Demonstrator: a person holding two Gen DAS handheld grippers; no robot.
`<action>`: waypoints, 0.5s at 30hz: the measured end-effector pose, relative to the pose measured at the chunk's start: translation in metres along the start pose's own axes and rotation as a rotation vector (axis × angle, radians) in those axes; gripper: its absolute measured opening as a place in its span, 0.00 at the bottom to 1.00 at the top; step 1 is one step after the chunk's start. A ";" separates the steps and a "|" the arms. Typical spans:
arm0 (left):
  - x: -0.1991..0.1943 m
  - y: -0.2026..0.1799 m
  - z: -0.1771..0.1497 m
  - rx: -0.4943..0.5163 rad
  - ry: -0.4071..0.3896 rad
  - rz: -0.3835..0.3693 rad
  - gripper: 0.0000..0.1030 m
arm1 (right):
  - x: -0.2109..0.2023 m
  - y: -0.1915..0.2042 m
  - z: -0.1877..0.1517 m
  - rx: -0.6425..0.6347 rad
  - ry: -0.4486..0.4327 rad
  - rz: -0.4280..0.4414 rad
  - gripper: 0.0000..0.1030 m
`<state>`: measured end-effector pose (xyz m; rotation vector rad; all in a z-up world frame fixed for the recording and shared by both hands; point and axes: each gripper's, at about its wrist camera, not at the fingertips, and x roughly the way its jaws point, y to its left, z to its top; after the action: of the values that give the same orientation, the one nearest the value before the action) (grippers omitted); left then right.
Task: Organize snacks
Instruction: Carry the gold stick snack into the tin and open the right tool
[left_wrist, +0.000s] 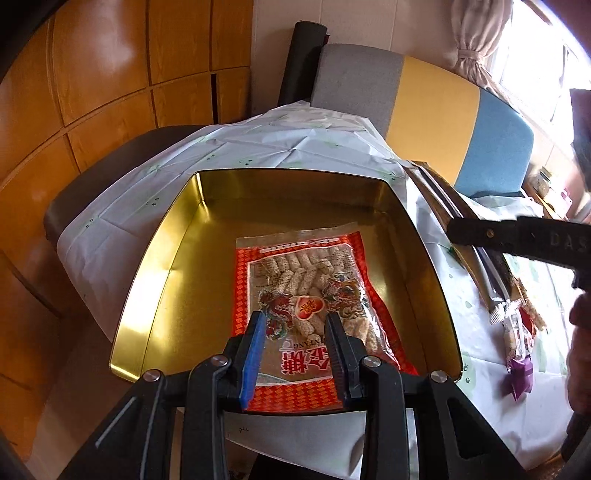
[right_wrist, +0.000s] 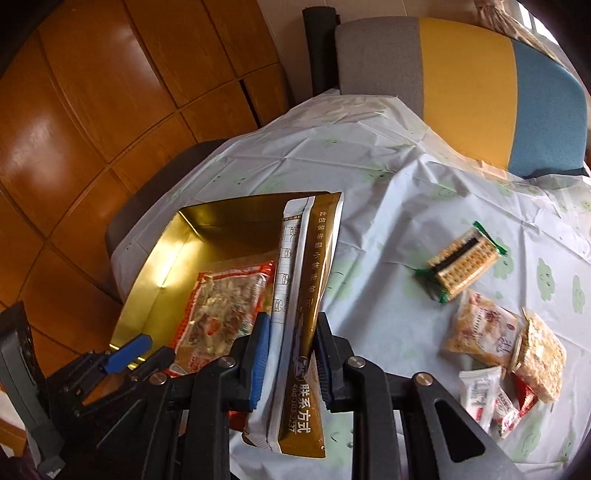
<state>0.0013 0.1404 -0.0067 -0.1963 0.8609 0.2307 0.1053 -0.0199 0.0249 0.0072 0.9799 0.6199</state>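
Right tongs (right_wrist: 290, 354) clamped on gold sachet (right_wrist: 306, 280), held just right of gold tin (right_wrist: 162, 258); left tongs (left_wrist: 295, 345) part open, empty, above red packet (left_wrist: 314, 291) inside tin; risk: sachet end catches tin wall, slips from grip onto bench (right_wrist: 388, 206).

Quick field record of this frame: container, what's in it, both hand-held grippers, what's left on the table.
container: gold tin, open, on the tablecloth
in tin: red candy bag, lying flat
left hand-held gripper: open, above the red candy bag, nothing held
right hand-held gripper: shut on brown-and-white packet, beside the tin
left on table: cracker pack, small wrapped snacks
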 end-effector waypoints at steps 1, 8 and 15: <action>0.000 0.004 0.000 -0.010 -0.001 0.002 0.33 | 0.007 0.006 0.008 -0.008 0.001 0.001 0.23; 0.003 0.016 -0.003 -0.024 0.002 0.015 0.33 | 0.056 0.016 0.039 0.004 0.034 -0.014 0.38; 0.011 0.015 -0.005 -0.031 0.022 0.010 0.33 | 0.039 0.002 -0.003 -0.009 0.040 -0.050 0.38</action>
<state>0.0000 0.1548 -0.0194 -0.2236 0.8805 0.2517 0.1172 -0.0002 -0.0065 -0.0379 1.0131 0.5803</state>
